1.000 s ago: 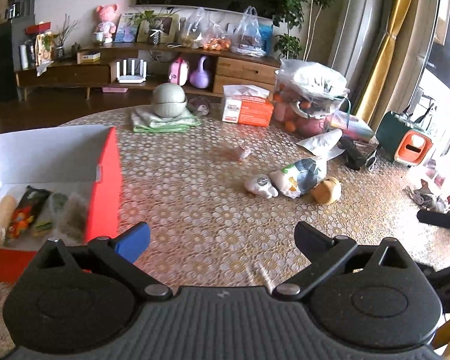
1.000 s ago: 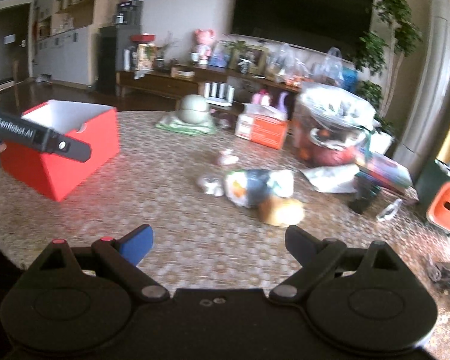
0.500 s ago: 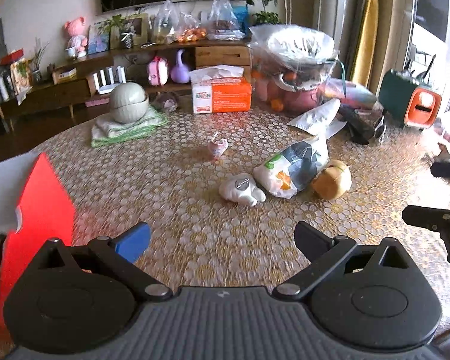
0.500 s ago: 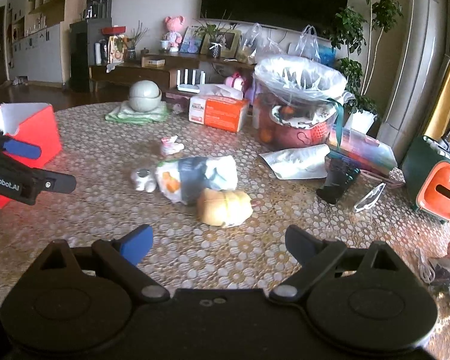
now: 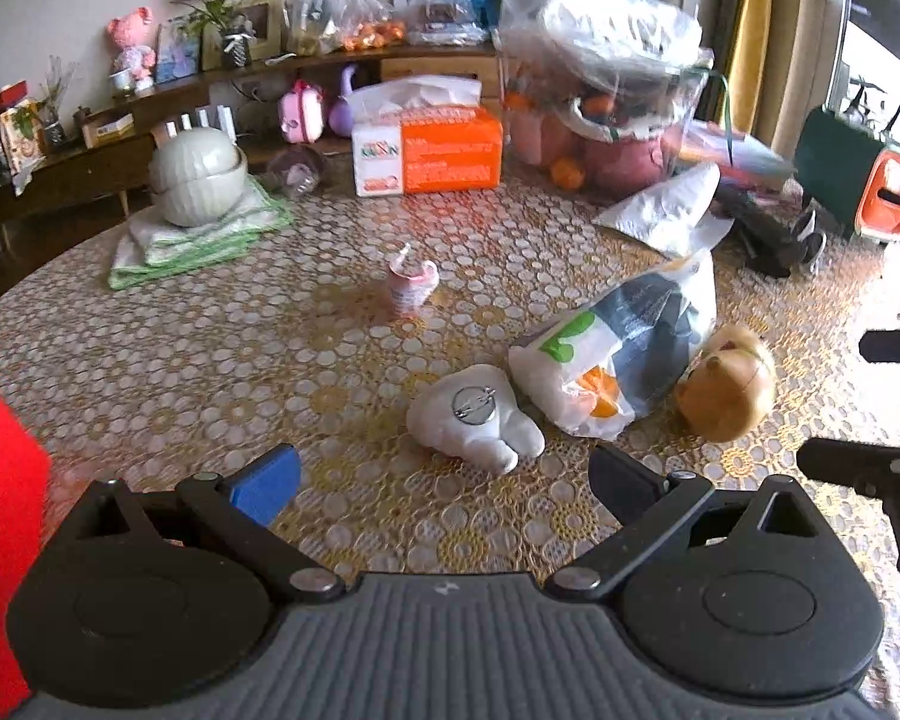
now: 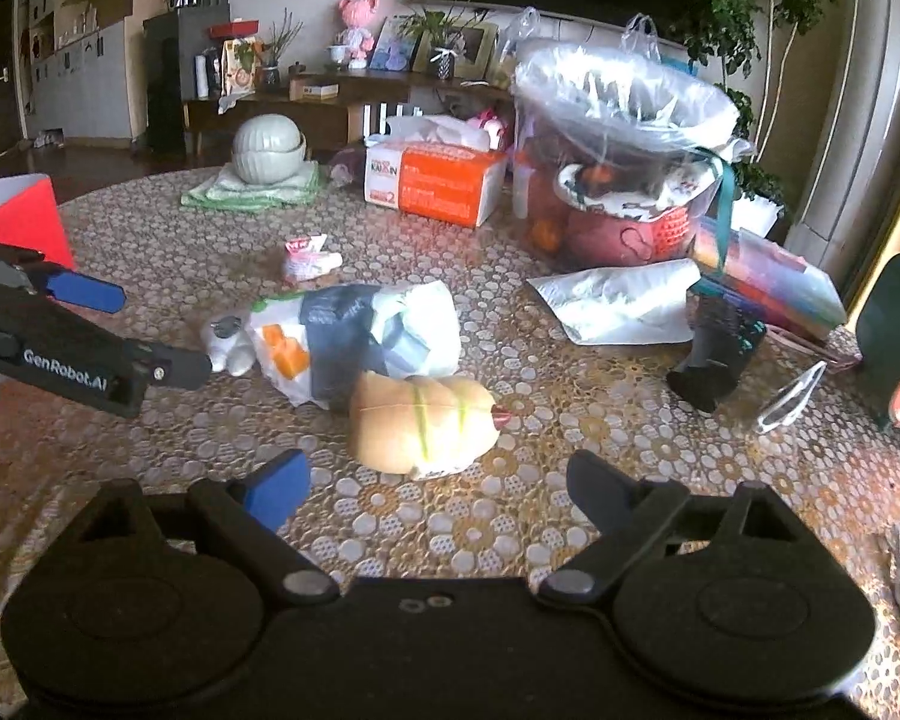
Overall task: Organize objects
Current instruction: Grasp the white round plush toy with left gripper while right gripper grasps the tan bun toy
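Here the red box point(image 5: 0, 546) sits at the far left edge of the round table point(image 5: 210, 360), only its near corner showing. Just right of it the left gripper point(image 5: 444, 474) hovers low over the patterned cloth, level and pointing forward, its fingers spread wide and holding nothing. Straight ahead of it, close to the fingertips, lies a small white plush toy point(image 5: 471, 417), touching a crumpled snack bag point(image 5: 624, 348) to its right. A tan bear-shaped plush point(image 5: 726, 390) rests against the bag's right end. Farther back, a little pink cup point(image 5: 413, 285) stands alone near the table's middle. At the right, the right gripper point(image 6: 438, 480) is also held low and level, angled toward the same cluster, fingers spread and empty, with the tan plush lying just beyond them, between the tips. From its view, the left gripper reaches in from the left edge, tips beside the white toy.
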Available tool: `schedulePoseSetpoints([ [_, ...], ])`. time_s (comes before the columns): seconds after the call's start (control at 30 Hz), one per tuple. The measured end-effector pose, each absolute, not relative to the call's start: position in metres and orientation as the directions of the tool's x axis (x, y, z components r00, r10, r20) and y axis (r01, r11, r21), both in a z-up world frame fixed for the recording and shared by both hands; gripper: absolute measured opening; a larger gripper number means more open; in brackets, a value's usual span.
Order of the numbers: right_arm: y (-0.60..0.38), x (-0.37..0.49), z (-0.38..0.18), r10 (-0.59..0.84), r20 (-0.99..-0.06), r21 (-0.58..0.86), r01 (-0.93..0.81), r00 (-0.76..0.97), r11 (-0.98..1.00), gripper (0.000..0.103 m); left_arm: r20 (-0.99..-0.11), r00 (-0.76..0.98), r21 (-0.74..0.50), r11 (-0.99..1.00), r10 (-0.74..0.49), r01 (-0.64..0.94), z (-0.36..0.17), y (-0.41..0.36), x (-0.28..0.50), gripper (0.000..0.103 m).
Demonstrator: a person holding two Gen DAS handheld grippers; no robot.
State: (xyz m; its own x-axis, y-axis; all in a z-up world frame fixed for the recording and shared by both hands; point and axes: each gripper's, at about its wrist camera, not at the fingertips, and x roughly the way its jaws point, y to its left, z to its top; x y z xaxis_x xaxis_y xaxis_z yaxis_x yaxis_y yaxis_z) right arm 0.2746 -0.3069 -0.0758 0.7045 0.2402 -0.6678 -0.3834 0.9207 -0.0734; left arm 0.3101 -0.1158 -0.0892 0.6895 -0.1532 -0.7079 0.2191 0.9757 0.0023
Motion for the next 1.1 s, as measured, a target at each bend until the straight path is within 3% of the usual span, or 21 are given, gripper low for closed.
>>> schedulePoseSetpoints([
  [0.4, -0.302, 0.309, -0.096, 0.261, -0.694, -0.027, -0.387, 0.671, 0.922, 0.089, -0.714, 0.683, 0.012, 0.973, -0.153, 0.231, -0.115, -0.124, 0.340, 0.103],
  [0.63, -0.296, 0.320, -0.103, 0.271, -0.700, 0.003, -0.377, 0.661, 0.926, 0.078, -0.693, 0.696, -0.011, 0.968, -0.189, 0.252, -0.117, -0.124, 0.341, 0.101],
  [0.8, -0.296, 0.319, -0.103, 0.275, -0.705, 0.020, -0.369, 0.654, 0.929, 0.073, -0.684, 0.702, -0.005, 0.963, -0.199, 0.269, -0.115, -0.126, 0.337, 0.078],
  [0.87, -0.295, 0.316, -0.102, 0.269, -0.705, 0.014, -0.365, 0.656, 0.931, 0.072, -0.684, 0.701, -0.013, 0.964, -0.201, 0.264, -0.115, -0.125, 0.336, 0.059],
  [1.1, -0.292, 0.303, -0.098, 0.254, -0.703, -0.003, -0.360, 0.665, 0.933, 0.068, -0.681, 0.703, -0.029, 0.966, -0.207, 0.257, -0.109, -0.121, 0.331, 0.053],
])
